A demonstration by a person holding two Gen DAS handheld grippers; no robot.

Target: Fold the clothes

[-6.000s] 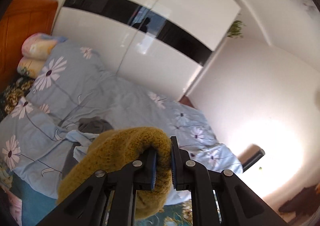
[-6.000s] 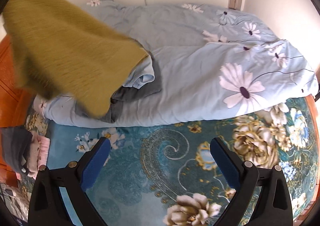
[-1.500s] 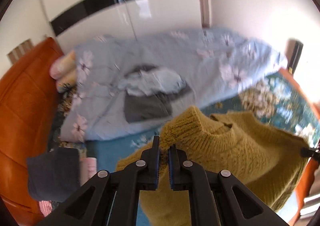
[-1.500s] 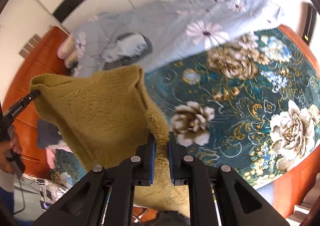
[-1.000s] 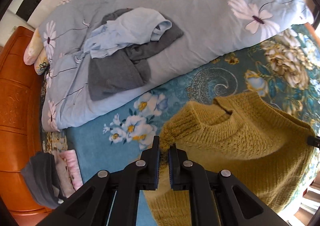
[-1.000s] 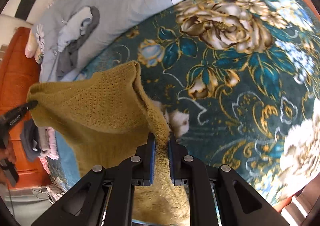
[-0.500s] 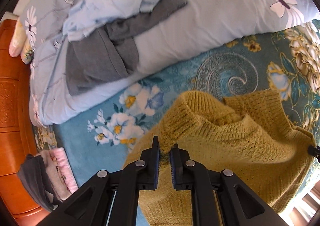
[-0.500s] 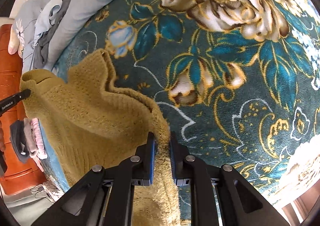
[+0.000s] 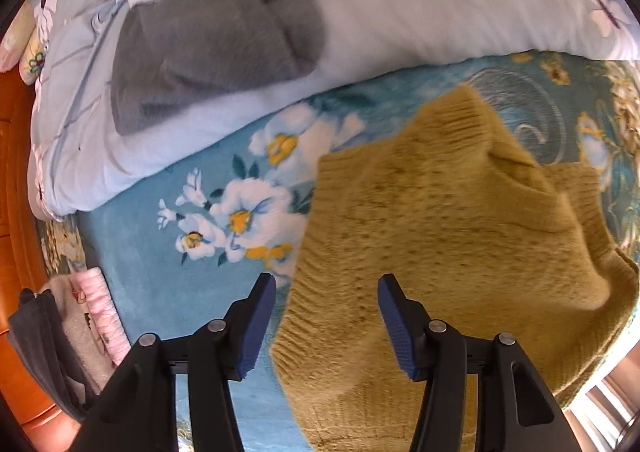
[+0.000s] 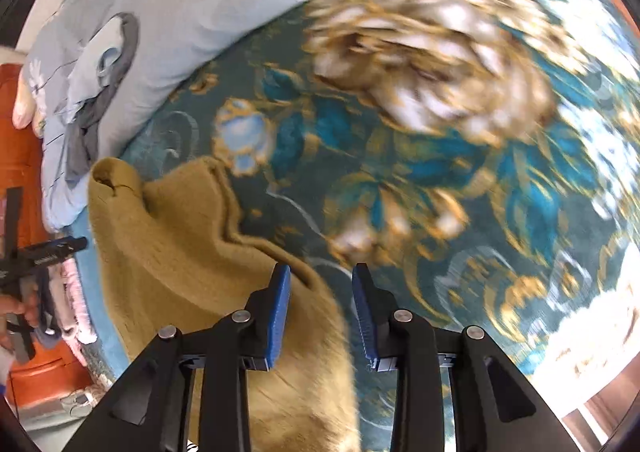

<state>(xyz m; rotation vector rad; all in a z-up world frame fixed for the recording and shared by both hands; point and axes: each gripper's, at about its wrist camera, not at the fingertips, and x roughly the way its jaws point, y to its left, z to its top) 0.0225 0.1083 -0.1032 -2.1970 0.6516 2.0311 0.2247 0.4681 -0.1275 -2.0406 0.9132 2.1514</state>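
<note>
Left gripper opening, sweater edge between

Left gripper pointing steeply down, jaws opening, right gripper likewise opening

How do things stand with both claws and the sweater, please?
Left claw and right claw opening, pads off the sweater. Sweater lying on the bedspread. Nothing in the way.

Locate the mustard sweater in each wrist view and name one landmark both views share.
Left wrist: mustard sweater fills the lower right, lying on the teal floral blanket.
Right wrist: it lies lower left.
Shared landmark: the grey garment on the pale blue duvet.
</note>
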